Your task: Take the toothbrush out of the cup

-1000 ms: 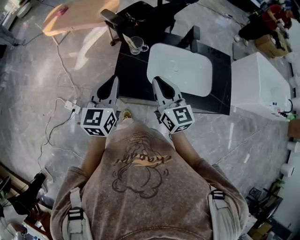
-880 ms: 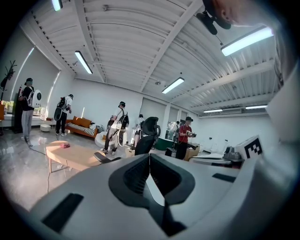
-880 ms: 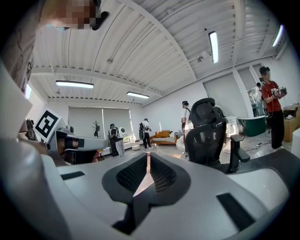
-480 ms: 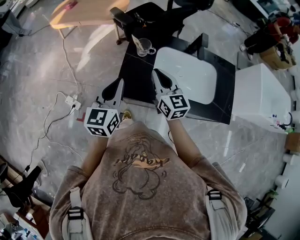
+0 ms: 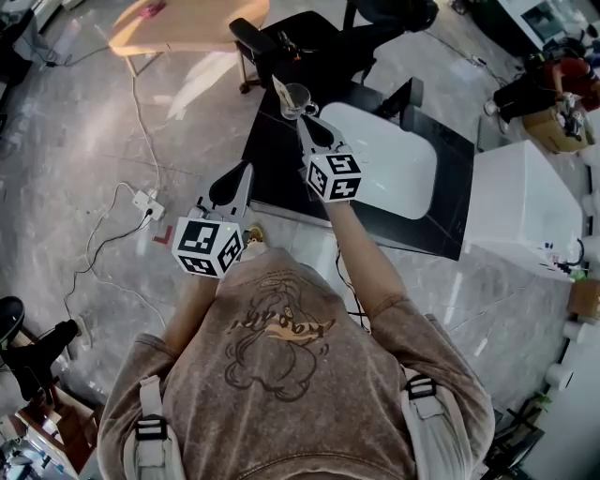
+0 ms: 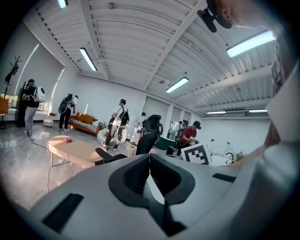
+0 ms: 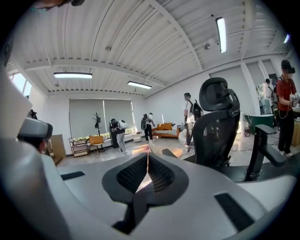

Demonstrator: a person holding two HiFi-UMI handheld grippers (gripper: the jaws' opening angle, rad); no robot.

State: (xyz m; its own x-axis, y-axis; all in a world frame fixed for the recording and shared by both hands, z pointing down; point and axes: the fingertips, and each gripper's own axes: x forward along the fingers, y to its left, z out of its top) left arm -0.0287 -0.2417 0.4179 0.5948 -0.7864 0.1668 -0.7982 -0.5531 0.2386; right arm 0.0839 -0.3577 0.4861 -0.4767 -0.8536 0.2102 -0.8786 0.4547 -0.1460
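Observation:
A clear glass cup (image 5: 297,100) with a handle stands at the far corner of the black table (image 5: 274,159). A pale toothbrush (image 5: 279,90) leans out of it toward the upper left. My right gripper (image 5: 303,121) reaches over the table, its tips just short of the cup, jaws shut with nothing between them. My left gripper (image 5: 247,168) hangs back at the table's near left edge, also shut and empty. In both gripper views the jaws (image 6: 149,154) (image 7: 148,155) meet at the tip and the gripper bodies hide the cup.
A white basin (image 5: 389,159) lies on the table right of the right gripper. A black office chair (image 5: 319,37) stands just behind the cup, with a beige table (image 5: 187,19) to its left. A white cabinet (image 5: 520,202) is at right, and a power strip (image 5: 145,199) with cables is on the floor at left.
My right gripper has moved forward across the table from the near edge up to the cup. The left gripper has stayed about where it was.

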